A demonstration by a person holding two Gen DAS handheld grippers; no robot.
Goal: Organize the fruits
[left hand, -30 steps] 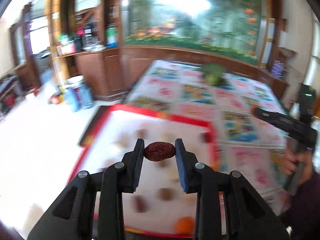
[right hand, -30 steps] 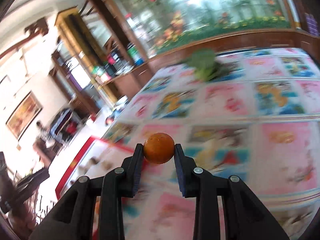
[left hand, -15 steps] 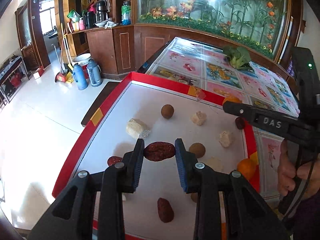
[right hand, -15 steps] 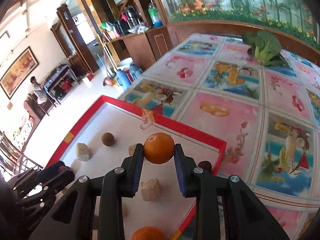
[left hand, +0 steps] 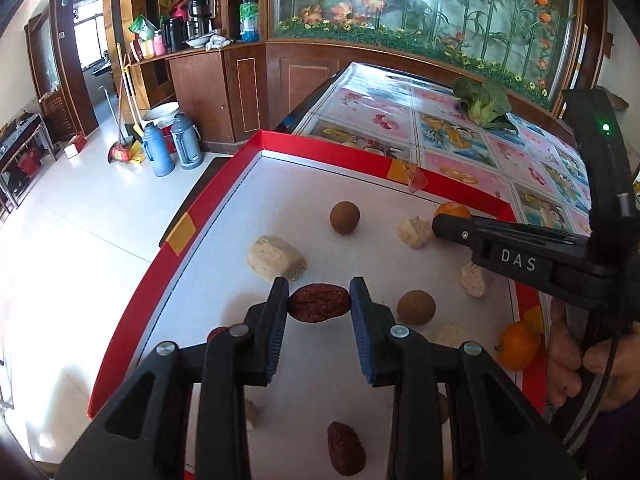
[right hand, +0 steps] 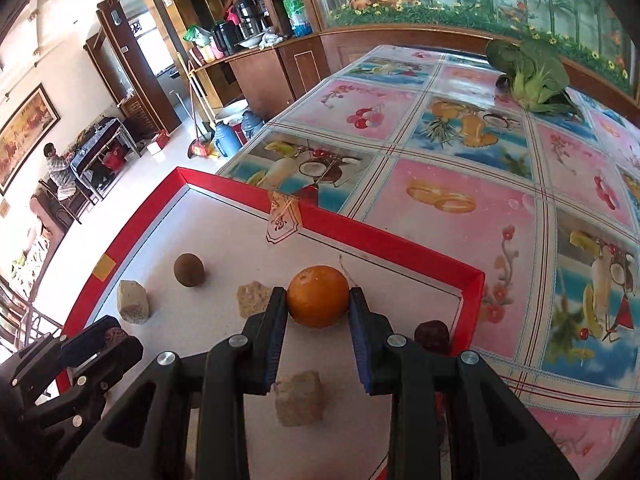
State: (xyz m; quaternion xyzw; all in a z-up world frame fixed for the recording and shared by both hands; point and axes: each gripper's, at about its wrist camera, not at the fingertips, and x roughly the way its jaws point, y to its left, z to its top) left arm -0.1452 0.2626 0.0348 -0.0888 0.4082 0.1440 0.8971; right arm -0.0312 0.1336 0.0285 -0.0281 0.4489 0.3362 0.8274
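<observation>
Both grippers are loaded over the red-rimmed tray (left hand: pixel 132 312): left gripper (left hand: pixel 319 303) pinches a date (left hand: pixel 319 303), right gripper (right hand: pixel 318 297) an orange (right hand: pixel 318 297). Neither is placed; other fruits lie scattered, so much sorting remains, I judge.

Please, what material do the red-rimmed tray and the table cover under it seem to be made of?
Red-rimmed tray: probably cardboard, matte; the folded thin rim, taped corners and flat white floor suggest a box lid.
Table cover: probably plastic or oilcloth, glossy; it shows window reflections over the printed fruit squares. Neither can be confirmed by look alone.
</observation>
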